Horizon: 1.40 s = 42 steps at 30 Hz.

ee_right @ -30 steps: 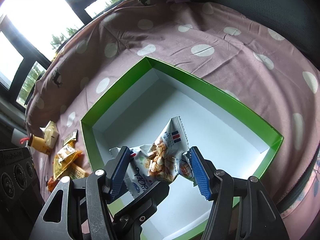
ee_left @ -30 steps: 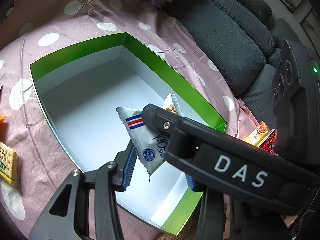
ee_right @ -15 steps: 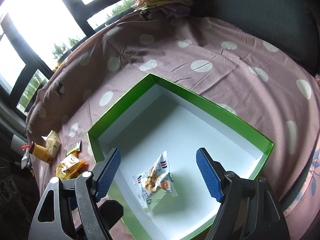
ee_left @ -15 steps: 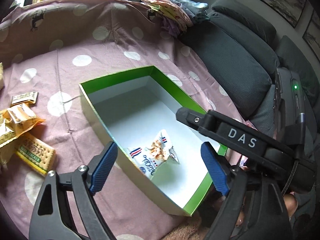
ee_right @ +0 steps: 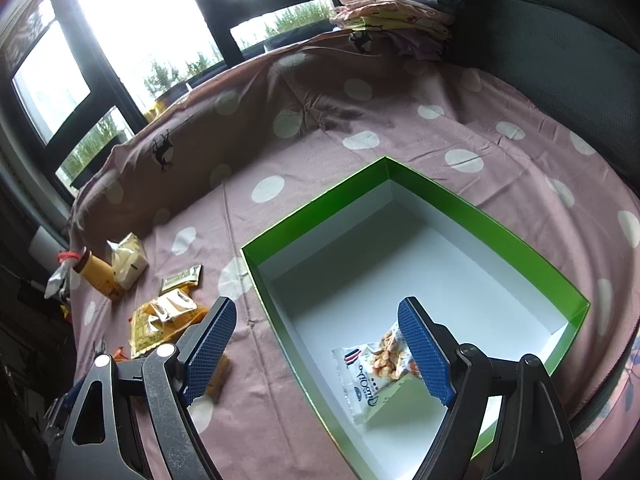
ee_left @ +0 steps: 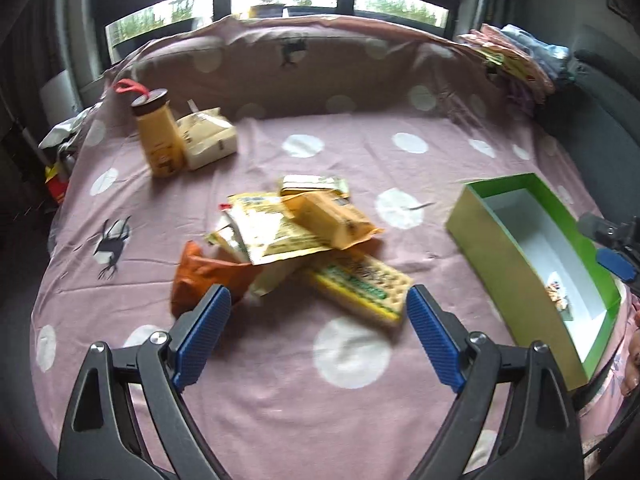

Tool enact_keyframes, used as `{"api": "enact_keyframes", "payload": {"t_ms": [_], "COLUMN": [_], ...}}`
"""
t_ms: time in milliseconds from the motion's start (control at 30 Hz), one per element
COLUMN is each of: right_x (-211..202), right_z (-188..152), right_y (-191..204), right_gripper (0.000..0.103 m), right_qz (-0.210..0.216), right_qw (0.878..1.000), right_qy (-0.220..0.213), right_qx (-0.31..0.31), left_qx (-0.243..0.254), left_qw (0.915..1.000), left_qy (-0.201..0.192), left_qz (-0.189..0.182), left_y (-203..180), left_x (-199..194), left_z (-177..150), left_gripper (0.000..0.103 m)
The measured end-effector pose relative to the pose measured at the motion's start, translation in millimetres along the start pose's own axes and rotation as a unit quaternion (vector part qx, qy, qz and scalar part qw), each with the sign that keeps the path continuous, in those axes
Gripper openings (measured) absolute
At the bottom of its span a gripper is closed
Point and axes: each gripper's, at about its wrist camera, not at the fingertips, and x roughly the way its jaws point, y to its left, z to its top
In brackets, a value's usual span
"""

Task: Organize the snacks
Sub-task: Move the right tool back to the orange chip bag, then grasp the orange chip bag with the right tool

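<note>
Blue ribbed pads frame both views, and neither pair grips anything now. The left gripper (ee_left: 316, 334) stands wide with only bare pink spotted cloth (ee_left: 280, 392) between its fingers; a second ago it was pinching the white snack packet (ee_right: 378, 370) over the box, and since then it has let go and swung away to face the loose pile. The right gripper (ee_right: 320, 350) hangs above the near end of the green box (ee_right: 472, 210), its jaws opening further at this moment, with nothing pressed between them. The packet it shared a second ago lies flat on the white floor of the box, partly behind the right-hand pad in this view.

So one snack is stowed, and the box otherwise looks empty.

Just beyond the left pads sits the heap still to be sorted: a cracker pack (ee_left: 360, 284) with green and yellow print nearest, an orange bag (ee_left: 204, 276) beside it, then yellow wrappers (ee_left: 276, 228) overlapping on top, and a small pale sachet (ee_left: 314, 184) at the far edge. Well apart, further back, a tan bottle (ee_left: 158, 138) with a dark cap stands touching a cream carton (ee_left: 208, 138). Folded clothes (ee_right: 404, 16) rest at the far corner by the window.

By my reading, the left hand is lining up its next pick from the heap, probably the cracker pack.
</note>
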Motion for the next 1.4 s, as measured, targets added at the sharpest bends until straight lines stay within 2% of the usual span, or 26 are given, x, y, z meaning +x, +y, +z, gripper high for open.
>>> {"api": "enact_keyframes", "payload": {"t_ms": [133,300,467,567,600,667,800,867,1000,1033,1133,1200,1233,1333,1400], "right_x": [8.5,29.2,55.5,75.8,82.6,94.1,118.2,132.5,151.4,154.7,168.8,174.6,176.6,178.0,174.7], "right_z": [-6.2,-20.5,-44.3,-56.4,-58.9,-61.3,-63.2,-65.8,-74.0,-77.2,-82.2,-82.0,-83.0,-90.0,-91.6], "right_y": [25.1,68.8,126.7,168.9,185.5,217.5,266.7,281.9,303.0,306.8,310.1,307.8,307.0,306.5,307.2], "right_gripper": [0.083,0.083,0.083,0.083,0.083,0.083,0.083,0.072,0.059,0.055,0.034,0.034,0.034,0.034,0.034], "right_qz": [0.031,0.090,0.142,0.186,0.194,0.196,0.195,0.199,0.187,0.187,0.170,0.181,0.186,0.205,0.201], "right_qw": [0.999,0.993,0.980,0.963,0.956,0.948,0.931,0.923,0.911,0.906,0.902,0.900,0.897,0.882,0.883], "right_qy": [0.015,0.054,0.112,0.161,0.176,0.187,0.198,0.219,0.235,0.237,0.251,0.263,0.270,0.293,0.285], "right_qx": [-0.021,-0.050,-0.087,-0.113,-0.131,-0.169,-0.236,-0.248,-0.283,-0.296,-0.307,-0.298,-0.297,-0.307,-0.315], "left_qx": [-0.060,-0.161,-0.197,-0.212,-0.215,-0.228,-0.234,-0.233,-0.235,-0.240,-0.255,-0.273,-0.273,-0.255,-0.248], "left_qw": [0.9972,0.9860,0.9797,0.9748,0.9729,0.9681,0.9651,0.9641,0.9614,0.9587,0.9463,0.9358,0.9346,0.9408,0.9436], "left_qy": [-0.009,0.015,0.039,0.065,0.074,0.083,0.077,0.080,0.083,0.084,0.100,0.104,0.103,0.101,0.096], "left_qz": [0.045,0.042,0.011,-0.026,-0.041,-0.063,-0.090,-0.098,-0.118,-0.127,-0.172,-0.197,-0.203,-0.199,-0.198], "left_y": [65.5,129.0,147.3,150.5,152.2,152.2,148.6,145.8,146.3,148.3,153.9,156.2,155.5,148.3,144.6], "left_x": [-2.5,4.5,25.1,41.5,46.5,50.9,52.4,54.6,60.0,62.2,72.7,74.7,74.6,72.4,71.0], "left_z": [-9.8,-24.5,-32.1,-36.7,-37.4,-39.1,-36.7,-36.0,-35.0,-35.5,-38.2,-39.0,-38.5,-37.1,-35.9], "left_gripper": [0.090,0.090,0.088,0.088,0.085,0.079,0.077,0.072,0.066,0.066,0.062,0.051,0.048,0.046,0.043]}}
